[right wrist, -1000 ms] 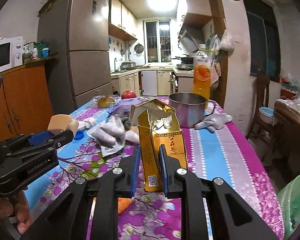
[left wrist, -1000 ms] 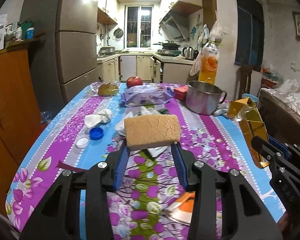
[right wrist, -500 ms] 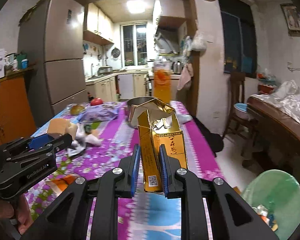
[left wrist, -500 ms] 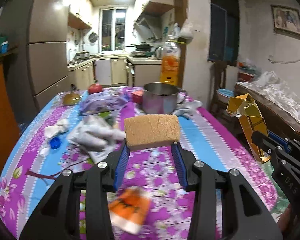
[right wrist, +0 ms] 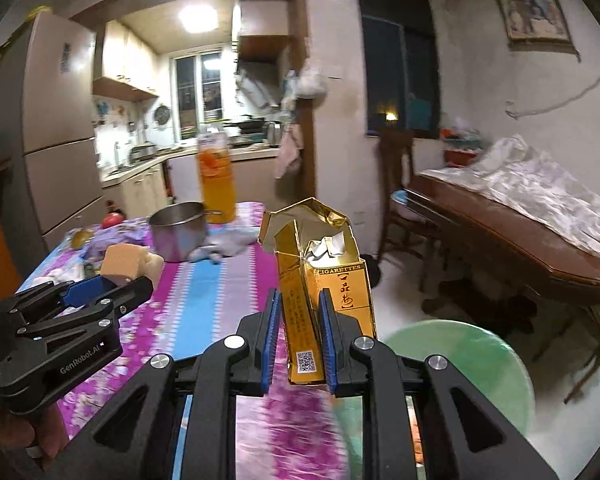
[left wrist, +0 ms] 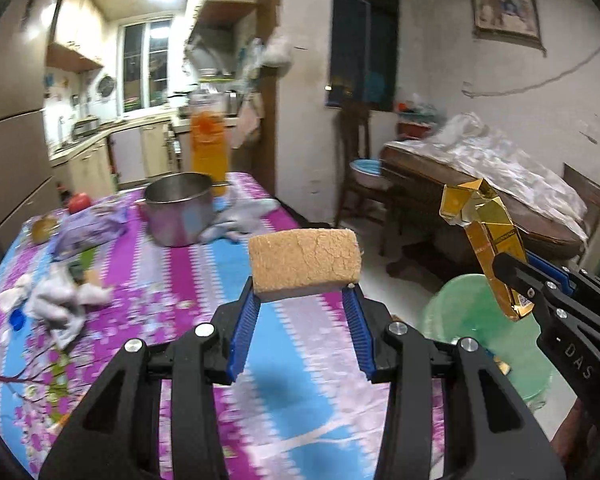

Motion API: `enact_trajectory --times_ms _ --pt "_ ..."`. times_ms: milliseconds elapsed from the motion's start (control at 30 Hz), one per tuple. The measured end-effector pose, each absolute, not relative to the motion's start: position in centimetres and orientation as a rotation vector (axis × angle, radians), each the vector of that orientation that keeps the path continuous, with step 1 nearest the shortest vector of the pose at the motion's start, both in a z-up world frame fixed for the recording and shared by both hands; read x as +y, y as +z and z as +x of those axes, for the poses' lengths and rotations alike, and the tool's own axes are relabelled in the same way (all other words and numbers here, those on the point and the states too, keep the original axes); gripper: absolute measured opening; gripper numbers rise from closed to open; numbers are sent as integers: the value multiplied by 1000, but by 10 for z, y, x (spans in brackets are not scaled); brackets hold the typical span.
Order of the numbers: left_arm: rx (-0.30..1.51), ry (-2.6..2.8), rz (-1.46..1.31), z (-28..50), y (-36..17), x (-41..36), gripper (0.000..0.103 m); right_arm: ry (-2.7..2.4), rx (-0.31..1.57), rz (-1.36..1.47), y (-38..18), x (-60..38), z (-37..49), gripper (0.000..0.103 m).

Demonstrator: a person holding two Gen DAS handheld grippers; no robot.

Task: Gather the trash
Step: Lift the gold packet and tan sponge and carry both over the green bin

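While left gripper (left wrist: 303,300) pinches tan spongy block (left wrist: 303,261) lying crosswise, right gripper (right wrist: 299,322) clamps upright gold cigarette carton (right wrist: 324,280), past table's (left wrist: 260,344) right edge, above green bin (right wrist: 472,360).

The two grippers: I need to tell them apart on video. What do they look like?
Both are black plastic frames with silver screws and ribbed blue pads. The left gripper reads "GenRobot.AI" in white; the right gripper reads "DAS".

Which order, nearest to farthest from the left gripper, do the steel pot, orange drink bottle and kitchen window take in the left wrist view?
1. Steel pot: on the table, ahead and left of the left gripper.
2. Orange drink bottle: just behind the pot, at the table's far end.
3. Kitchen window: on the kitchen's back wall.
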State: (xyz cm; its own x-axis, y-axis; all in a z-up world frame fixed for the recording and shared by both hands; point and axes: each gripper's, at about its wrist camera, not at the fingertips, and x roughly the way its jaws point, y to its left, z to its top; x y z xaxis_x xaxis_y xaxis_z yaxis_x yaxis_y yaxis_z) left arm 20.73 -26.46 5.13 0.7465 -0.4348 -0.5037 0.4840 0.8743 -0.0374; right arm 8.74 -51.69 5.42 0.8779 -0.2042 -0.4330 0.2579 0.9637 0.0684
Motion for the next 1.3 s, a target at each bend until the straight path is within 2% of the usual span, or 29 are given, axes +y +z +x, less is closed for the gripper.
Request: enact_trajectory --times_ms 300,667,933,1300 --pt "557 -648 152 198 41 -343 41 -367 491 183 46 -602 54 20" --pt "653 -747 230 194 13 -424 41 -456 643 288 3 -688 37 20" --pt "760 -779 270 207 -12 -455 41 -443 769 359 -40 -721 47 20" --pt "835 -785 304 213 -37 -469 41 -429 803 381 -57 -728 54 20"
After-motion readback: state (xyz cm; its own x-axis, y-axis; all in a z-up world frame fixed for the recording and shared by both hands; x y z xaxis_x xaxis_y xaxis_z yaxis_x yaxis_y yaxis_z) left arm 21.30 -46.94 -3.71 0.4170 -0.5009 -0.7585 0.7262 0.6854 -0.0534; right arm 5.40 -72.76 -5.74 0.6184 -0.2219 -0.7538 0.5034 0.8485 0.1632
